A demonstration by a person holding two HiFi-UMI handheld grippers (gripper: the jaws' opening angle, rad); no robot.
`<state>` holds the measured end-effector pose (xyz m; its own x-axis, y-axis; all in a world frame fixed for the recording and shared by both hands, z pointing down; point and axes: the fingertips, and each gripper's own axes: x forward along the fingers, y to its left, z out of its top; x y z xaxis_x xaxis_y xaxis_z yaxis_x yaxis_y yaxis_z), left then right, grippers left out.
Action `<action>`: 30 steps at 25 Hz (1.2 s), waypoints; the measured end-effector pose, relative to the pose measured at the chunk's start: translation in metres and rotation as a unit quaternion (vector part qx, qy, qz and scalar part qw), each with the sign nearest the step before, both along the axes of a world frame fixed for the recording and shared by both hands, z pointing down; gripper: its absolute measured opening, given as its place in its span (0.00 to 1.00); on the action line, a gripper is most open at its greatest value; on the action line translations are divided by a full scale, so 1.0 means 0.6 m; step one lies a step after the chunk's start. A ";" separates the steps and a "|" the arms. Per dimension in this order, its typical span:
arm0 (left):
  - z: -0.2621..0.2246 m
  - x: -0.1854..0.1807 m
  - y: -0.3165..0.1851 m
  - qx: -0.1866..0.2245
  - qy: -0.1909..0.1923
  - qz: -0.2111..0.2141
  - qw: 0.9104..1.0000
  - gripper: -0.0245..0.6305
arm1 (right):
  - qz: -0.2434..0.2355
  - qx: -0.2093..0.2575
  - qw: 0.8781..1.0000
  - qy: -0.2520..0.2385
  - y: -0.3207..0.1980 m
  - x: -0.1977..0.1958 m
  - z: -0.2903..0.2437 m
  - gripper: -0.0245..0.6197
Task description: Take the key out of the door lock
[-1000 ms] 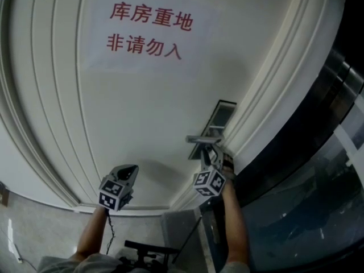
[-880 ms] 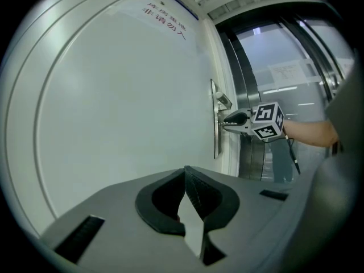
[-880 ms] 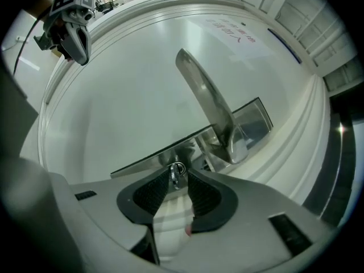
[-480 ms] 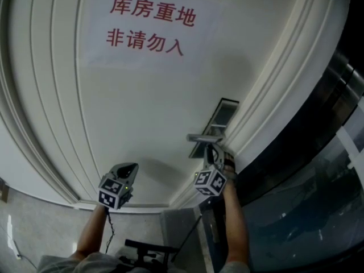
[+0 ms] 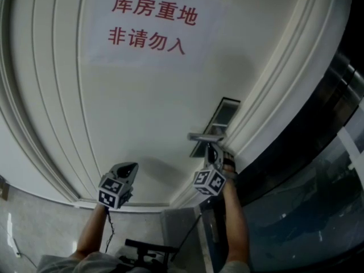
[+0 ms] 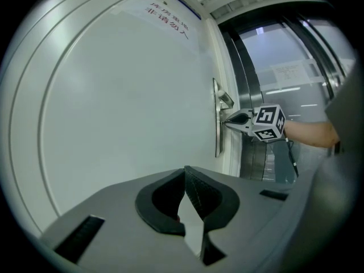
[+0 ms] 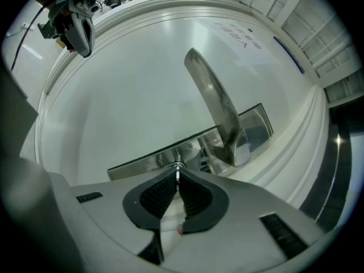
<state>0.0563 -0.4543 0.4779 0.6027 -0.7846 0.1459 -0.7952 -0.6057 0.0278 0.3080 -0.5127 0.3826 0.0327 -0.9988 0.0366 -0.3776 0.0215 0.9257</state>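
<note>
My right claw (image 7: 178, 175) is closing, its pads pinching the key (image 7: 178, 165), which sits in the lock plate (image 7: 136, 165) near the handle (image 7: 213, 101) on the door (image 7: 125, 90); my left claw (image 6: 185, 172) hangs clenched, empty, well apart

One door (image 5: 142, 107) with one sign (image 5: 149, 30), one handle (image 5: 203, 137), one lock plate (image 5: 224, 114) and one key (image 7: 178, 165). The sign bears two lines of print. Two grippers: left gripper (image 5: 132, 168) and right gripper (image 5: 211, 149), whose jaws are closing with the key between them. Two cubes (image 5: 111, 197) (image 5: 209, 182), one per gripper. Two forearms (image 5: 94, 235) (image 5: 234, 226).
</note>
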 end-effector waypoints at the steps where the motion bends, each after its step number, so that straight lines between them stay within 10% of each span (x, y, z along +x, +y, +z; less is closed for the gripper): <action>1: 0.000 0.000 0.001 0.000 0.000 -0.001 1.000 0.05 | 0.000 0.000 1.000 0.000 0.000 0.000 0.000 0.08; 30: 0.004 -0.005 0.002 -0.002 0.004 -0.006 1.000 0.05 | 0.002 -0.013 0.996 0.084 0.002 0.001 0.009 0.07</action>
